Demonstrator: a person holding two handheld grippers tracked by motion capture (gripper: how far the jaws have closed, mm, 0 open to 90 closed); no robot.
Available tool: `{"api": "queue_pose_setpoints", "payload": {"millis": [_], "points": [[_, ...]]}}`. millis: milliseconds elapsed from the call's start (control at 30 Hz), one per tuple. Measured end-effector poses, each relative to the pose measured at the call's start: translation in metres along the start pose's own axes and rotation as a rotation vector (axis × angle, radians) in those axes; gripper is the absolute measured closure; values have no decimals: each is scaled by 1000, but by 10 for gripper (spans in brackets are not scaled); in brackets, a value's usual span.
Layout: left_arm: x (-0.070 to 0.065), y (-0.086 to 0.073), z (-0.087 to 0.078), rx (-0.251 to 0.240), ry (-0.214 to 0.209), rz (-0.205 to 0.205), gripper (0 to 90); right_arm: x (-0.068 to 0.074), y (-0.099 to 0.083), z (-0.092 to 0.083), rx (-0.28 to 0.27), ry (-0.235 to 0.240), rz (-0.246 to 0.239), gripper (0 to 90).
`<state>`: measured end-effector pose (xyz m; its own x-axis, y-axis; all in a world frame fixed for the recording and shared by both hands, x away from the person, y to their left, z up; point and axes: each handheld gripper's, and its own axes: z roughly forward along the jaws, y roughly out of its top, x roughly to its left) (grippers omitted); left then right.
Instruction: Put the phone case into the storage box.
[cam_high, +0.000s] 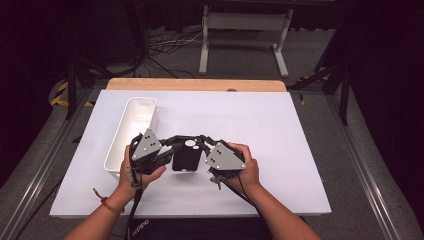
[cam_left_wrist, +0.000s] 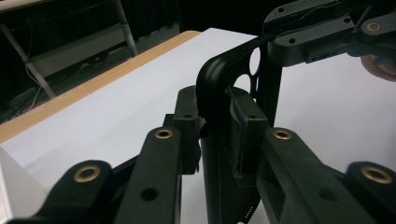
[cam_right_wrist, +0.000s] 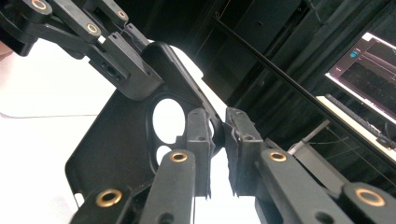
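The black phone case (cam_high: 186, 156) hangs above the table between both grippers, left gripper (cam_high: 169, 149) and right gripper (cam_high: 202, 146) each clamped on an opposite edge, long axis pointing away from the person, bin (cam_high: 131, 131) nearer the left.

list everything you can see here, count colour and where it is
phone case: 1, black, held up between both tongs above the table's near middle
bin: 1, white, long and narrow, on the table's left side
table: 1, white top with a wooden far edge
stand: 1, light grey, on the floor beyond the table
monitor: 1, lit screen, at the right in the right gripper view
left tongs: 1, black, shut on the case's edge
right tongs: 1, black, shut on the case's rim
hands: 2, holding the tongs
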<state>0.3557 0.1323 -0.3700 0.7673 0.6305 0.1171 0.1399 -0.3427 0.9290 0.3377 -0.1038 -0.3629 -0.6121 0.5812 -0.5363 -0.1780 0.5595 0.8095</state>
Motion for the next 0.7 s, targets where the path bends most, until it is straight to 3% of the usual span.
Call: {"api": "queue_pose_setpoints", "payload": {"millis": [433, 600, 700], "points": [[1, 1, -3, -17, 8, -9, 681, 1, 0, 1, 10, 3, -15, 815], [0, 2, -3, -11, -7, 11, 765, 2, 0, 2, 14, 2, -24, 815], [2, 2, -4, -11, -23, -2, 792, 1, 0, 1, 13, 3, -25, 814]]}}
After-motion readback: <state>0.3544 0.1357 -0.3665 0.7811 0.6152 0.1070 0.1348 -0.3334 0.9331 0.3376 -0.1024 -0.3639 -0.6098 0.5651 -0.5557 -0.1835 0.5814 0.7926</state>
